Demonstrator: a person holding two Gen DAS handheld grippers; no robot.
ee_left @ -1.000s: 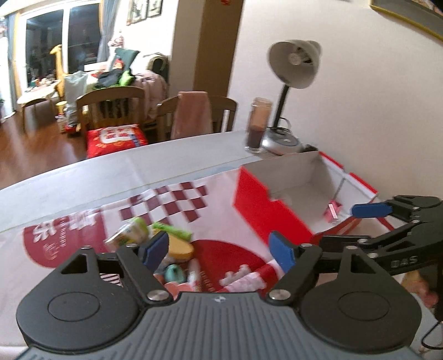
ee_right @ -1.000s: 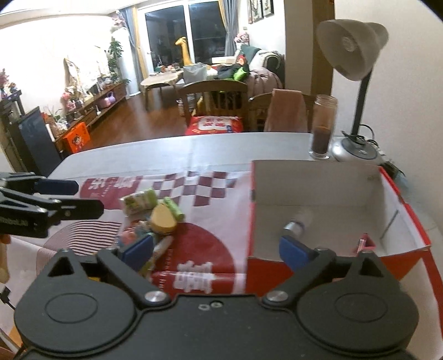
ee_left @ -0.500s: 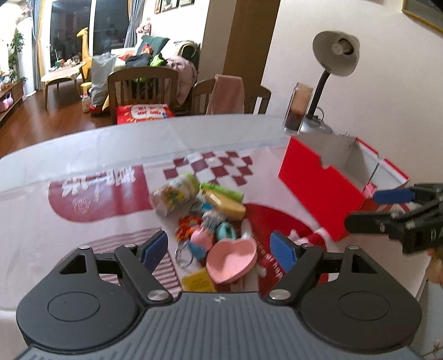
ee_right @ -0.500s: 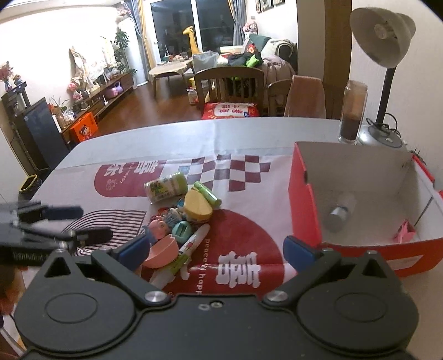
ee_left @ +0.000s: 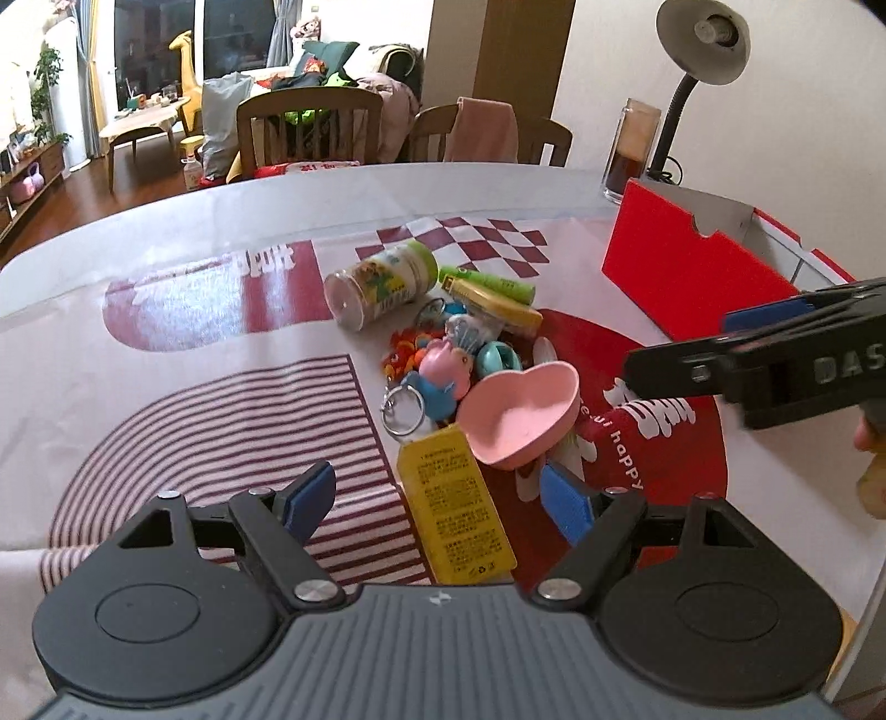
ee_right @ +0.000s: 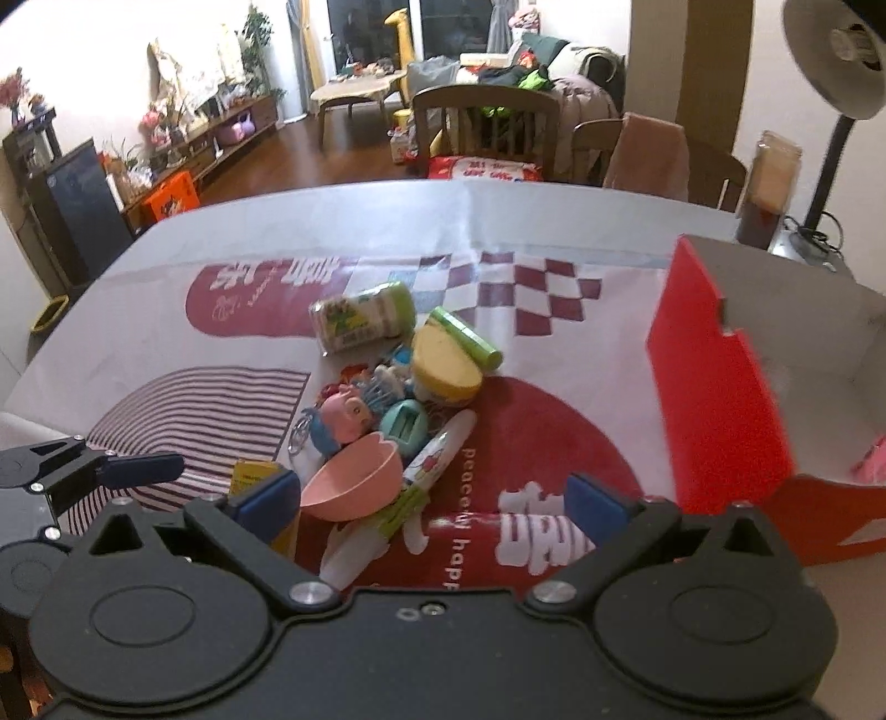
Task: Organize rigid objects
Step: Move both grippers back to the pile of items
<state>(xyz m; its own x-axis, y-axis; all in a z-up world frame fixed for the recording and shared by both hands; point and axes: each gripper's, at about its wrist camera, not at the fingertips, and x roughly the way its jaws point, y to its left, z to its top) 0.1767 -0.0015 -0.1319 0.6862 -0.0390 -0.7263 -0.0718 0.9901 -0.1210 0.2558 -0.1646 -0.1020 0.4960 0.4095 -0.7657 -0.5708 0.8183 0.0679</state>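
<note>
With both claws wide open and empty, I judged my left gripper [ee_left: 437,495] should straddle the near yellow box [ee_left: 455,512] squarely, clear of the pink heart dish [ee_left: 518,415] touching its far right corner.

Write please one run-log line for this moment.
left gripper: open, over yellow box | right gripper: open, empty | pile: on table | red box: open

Bare cloth [ee_left: 210,421] lies open at nine o'clock of the toy pile [ee_left: 448,354]. At three o'clock the red box [ee_left: 692,277] walls off that side, and at twelve the jar [ee_left: 631,149] and lamp [ee_left: 703,44] crowd the far edge.
</note>
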